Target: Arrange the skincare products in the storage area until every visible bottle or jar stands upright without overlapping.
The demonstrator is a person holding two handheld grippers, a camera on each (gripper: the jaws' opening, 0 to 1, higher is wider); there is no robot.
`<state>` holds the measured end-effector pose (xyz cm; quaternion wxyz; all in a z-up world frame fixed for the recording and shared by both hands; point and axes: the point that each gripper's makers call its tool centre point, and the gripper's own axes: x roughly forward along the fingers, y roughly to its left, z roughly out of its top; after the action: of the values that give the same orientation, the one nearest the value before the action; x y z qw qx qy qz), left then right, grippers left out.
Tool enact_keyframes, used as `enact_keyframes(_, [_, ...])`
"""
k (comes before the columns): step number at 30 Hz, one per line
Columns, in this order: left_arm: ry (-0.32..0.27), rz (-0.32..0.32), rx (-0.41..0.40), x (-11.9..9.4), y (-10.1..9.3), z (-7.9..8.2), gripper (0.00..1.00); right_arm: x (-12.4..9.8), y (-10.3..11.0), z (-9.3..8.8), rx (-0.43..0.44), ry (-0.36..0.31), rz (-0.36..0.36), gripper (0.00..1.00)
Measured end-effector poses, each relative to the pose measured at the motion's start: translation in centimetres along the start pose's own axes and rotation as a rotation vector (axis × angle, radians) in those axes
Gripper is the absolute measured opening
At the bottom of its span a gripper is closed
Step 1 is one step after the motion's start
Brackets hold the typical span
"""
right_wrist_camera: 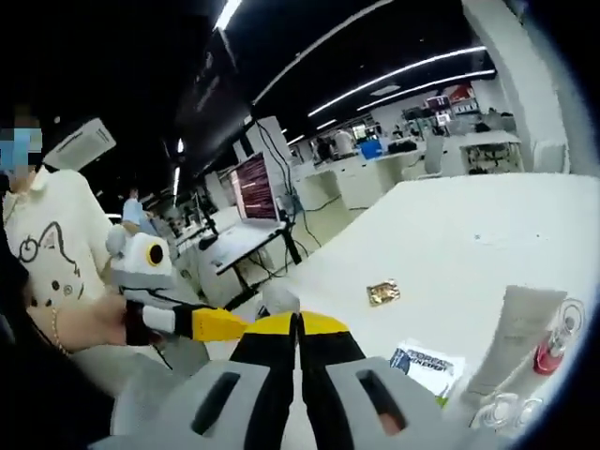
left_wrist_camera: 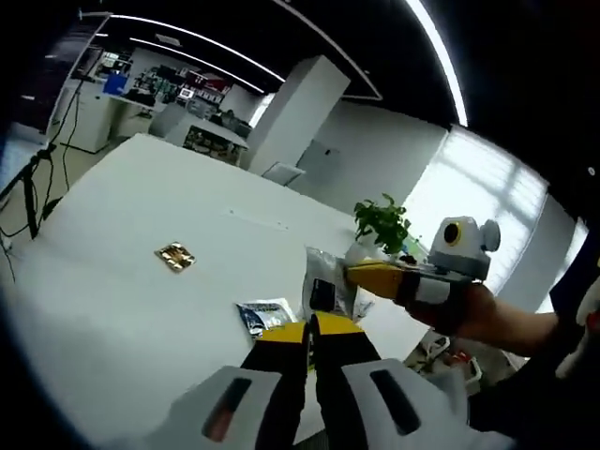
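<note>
A: Nearest the lens in the left gripper view is the left claw (left_wrist_camera: 310, 330), its two yellow-tipped jaws pressed together with nothing between them.

B: And in the right gripper view the right claw (right_wrist_camera: 298, 323) reads the same: jaws closed flat against each other, holding nothing.

A: Just ahead of the left claw's tips, on the white counter (left_wrist_camera: 141, 216), lies one small flat sachet (left_wrist_camera: 263, 315). Just beyond it, slightly to the right, one silvery pouch (left_wrist_camera: 328, 281) stands up, with the right claw coming in from the right and touching it.

B: Farther ahead of the left claw and to its left I count one gold foil packet (left_wrist_camera: 175, 256), lying flat and well apart from the rest.

A: From the right claw, that gold packet (right_wrist_camera: 383, 292) sits ahead and a little right. The sachet (right_wrist_camera: 427, 361) lies just right of the tips.

B: Further right, one pale tube (right_wrist_camera: 514, 342) lies on its side, and beside it is one red-capped item (right_wrist_camera: 551, 349); I can't tell what that is. So: one sachet, one pouch, one foil packet, one tube.

A: One potted plant (left_wrist_camera: 382, 223) stands beyond the pouch.

B: The left claw enters the right gripper view from the left, held by a hand (right_wrist_camera: 89, 323).
</note>
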<state>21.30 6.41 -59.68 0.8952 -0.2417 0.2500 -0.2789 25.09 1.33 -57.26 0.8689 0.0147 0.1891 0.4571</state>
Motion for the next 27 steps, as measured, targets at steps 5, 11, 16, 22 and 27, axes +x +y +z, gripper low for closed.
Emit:
enact_keyframes(5, [0.075, 0.082, -0.033, 0.1, 2.1, -2.6, 0.0, 2.0, 0.2, -3.0, -0.142, 0.112, -0.01, 0.01])
enact_keyframes(11, [0.152, 0.133, -0.018, 0.7, 4.0, -5.1, 0.0, 3.6, -0.2, -6.3, -0.233, 0.212, -0.021, 0.01])
enact_keyframes(16, [0.189, 0.161, -0.01, 0.9, 4.9, -6.4, 0.0, 4.6, -0.4, -8.2, -0.291, 0.248, -0.018, 0.01])
enact_keyframes(22, [0.234, 0.182, 0.007, 1.6, 6.5, -7.5, 0.0, 5.4, -1.1, -10.2, -0.293, 0.305, -0.013, 0.01])
enact_keyframes(27, [0.27, 0.189, 0.015, 2.3, 7.4, -8.6, 0.0, 5.9, -1.5, -11.5, -0.287, 0.348, -0.006, 0.01])
